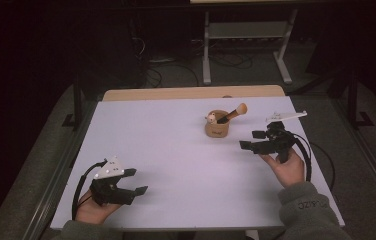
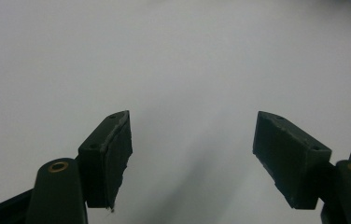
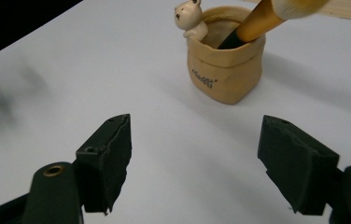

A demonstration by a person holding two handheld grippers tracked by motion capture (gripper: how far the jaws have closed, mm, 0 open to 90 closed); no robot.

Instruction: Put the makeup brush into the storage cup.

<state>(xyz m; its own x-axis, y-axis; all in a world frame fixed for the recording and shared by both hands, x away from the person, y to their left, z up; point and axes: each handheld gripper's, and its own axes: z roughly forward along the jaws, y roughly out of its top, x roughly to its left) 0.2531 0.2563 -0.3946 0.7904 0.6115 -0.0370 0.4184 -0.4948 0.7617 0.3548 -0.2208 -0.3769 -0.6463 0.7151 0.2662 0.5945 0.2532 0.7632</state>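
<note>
On the white tabletop, toward its far right part, stands a tan pot shaped like a rolled-down bag, with a small animal figure perched on its rim. A brush leans inside it, bristle end up; in the right gripper view its tip is cut off by the frame's top edge. Dark print on the pot's front is too small to read. Just right of the pot and slightly nearer, the right gripper points toward it, fingers spread wide and empty. Well apart from the pot, at the near left, the left gripper rests with fingers wide, holding nothing. Writing on the right sleeve is illegible.
</note>
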